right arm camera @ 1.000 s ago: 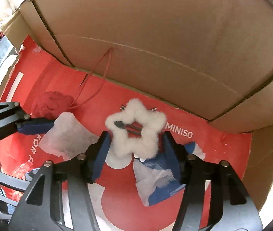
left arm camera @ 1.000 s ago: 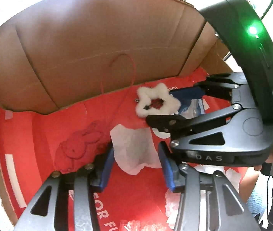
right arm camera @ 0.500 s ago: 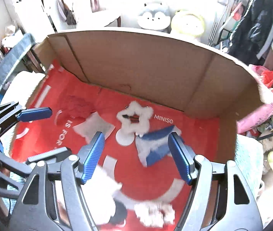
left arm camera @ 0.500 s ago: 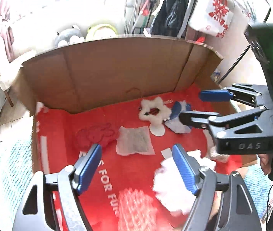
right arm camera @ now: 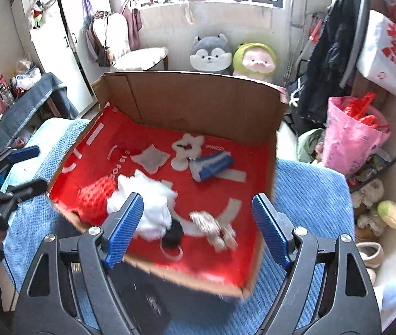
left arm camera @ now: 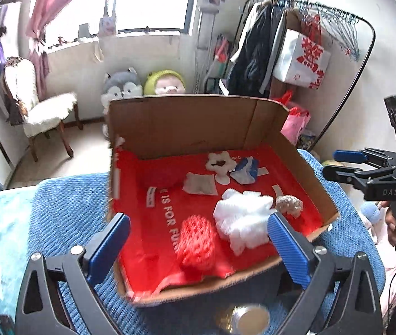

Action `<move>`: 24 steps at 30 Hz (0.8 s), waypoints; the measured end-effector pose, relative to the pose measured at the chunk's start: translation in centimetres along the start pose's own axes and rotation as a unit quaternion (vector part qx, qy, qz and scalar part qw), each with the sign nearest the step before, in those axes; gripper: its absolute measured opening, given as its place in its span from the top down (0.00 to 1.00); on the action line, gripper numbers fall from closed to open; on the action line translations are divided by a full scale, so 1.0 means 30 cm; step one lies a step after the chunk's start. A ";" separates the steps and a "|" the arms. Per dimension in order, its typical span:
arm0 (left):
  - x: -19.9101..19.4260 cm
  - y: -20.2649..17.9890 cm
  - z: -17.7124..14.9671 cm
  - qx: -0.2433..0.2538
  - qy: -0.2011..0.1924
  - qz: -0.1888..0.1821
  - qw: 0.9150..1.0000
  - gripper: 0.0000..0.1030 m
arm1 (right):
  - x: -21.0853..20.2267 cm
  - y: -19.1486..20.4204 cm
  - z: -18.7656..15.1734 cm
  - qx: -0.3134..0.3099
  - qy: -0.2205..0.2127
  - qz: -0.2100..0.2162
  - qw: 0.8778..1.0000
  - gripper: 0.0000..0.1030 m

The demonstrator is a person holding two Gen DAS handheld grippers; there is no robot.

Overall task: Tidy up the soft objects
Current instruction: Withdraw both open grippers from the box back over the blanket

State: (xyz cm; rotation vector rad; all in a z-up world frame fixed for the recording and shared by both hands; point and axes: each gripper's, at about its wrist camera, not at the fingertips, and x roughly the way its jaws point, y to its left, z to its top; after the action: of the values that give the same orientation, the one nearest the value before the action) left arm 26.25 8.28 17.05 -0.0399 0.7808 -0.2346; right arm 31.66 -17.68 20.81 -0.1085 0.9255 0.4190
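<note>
Basically both grippers up over the cardboard box (left arm camera: 181, 120), jaws spreading, nothing between them.
Left gripper (left arm camera: 198, 240) and right gripper (right arm camera: 198, 223) each hang at the box's 6 o'clock edge, blue pads wide and opening further, no soft object pinched. Box sits on a blue blanket (left arm camera: 58, 209), floor lined red. Inside, left view: white star plush (left arm camera: 220, 163) at 12 o'clock by the back wall, blue-white pouch (left arm camera: 246, 167) just beside it at its 3 o'clock, flat white cloth (left arm camera: 200, 184) at its 7 o'clock. Nearer: red knit ball (left arm camera: 196, 241) at 6 o'clock, white fluffy piece (left arm camera: 242, 217) touching it on the 3 o'clock side, small beige puff (left arm camera: 290, 204) beyond. Frames are motion-blurred.
</note>
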 end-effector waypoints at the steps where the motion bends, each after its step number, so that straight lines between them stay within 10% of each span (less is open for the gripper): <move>1: -0.029 -0.003 -0.018 0.001 -0.007 0.002 1.000 0.02 | -0.019 -0.006 -0.021 0.002 -0.004 -0.002 1.000 0.22; 15: -0.319 -0.090 -0.349 -0.008 -0.114 0.022 0.993 0.00 | -0.291 0.094 -0.479 -0.012 -0.096 -0.018 0.995 0.09; 24: -0.289 -0.225 -0.564 -0.004 -0.109 0.008 0.994 0.00 | -0.259 0.225 -0.719 -0.006 -0.102 -0.003 0.995 0.09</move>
State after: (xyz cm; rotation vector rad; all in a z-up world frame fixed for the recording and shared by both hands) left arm 7.13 4.51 11.84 -0.0661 0.5637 -0.2073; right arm 8.68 -19.66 14.58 -0.0776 0.7208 0.4225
